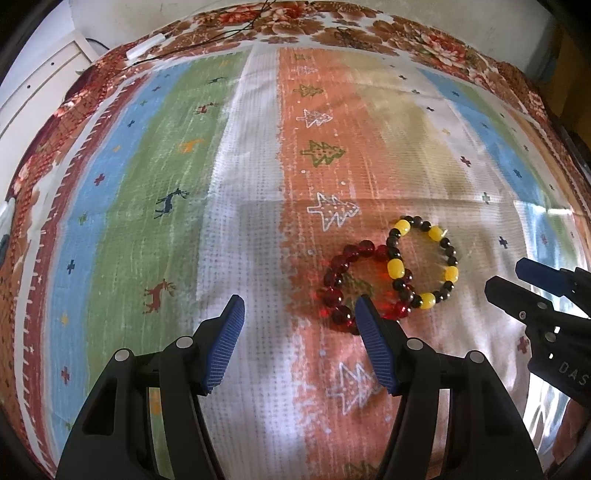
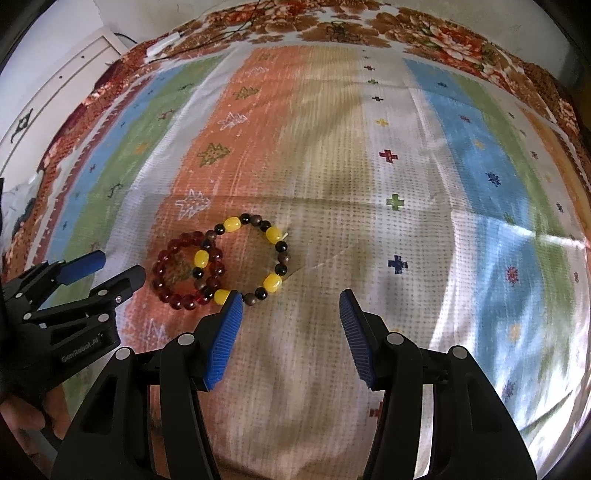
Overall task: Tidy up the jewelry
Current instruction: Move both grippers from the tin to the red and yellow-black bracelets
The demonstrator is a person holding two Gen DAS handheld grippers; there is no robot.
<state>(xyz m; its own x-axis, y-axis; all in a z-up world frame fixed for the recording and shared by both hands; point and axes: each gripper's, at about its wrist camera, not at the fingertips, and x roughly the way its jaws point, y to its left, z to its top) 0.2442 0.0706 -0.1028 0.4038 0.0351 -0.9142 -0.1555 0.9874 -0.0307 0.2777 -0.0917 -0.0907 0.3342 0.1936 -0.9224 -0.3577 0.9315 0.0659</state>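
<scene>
Two bead bracelets lie overlapping on the striped cloth. The red bead bracelet (image 1: 341, 282) (image 2: 173, 269) is on the left, and the yellow-and-dark bead bracelet (image 1: 424, 258) (image 2: 255, 254) lies across its right side. My left gripper (image 1: 301, 304) (image 2: 112, 269) is open with nothing between its pads; its right finger (image 1: 373, 332) covers the near edge of the red bracelet. My right gripper (image 2: 291, 301) (image 1: 513, 277) is open and empty too, its left fingertip close to the near yellow bead. Both hang above the cloth.
The striped cloth (image 1: 258, 221) (image 2: 406, 221) with tree and deer motifs covers a bed with a floral cover (image 1: 332, 29). A white cable and plug (image 1: 147, 46) lie at the far left edge. White furniture (image 1: 33, 85) stands beyond. A hand (image 2: 22, 417) shows at lower left.
</scene>
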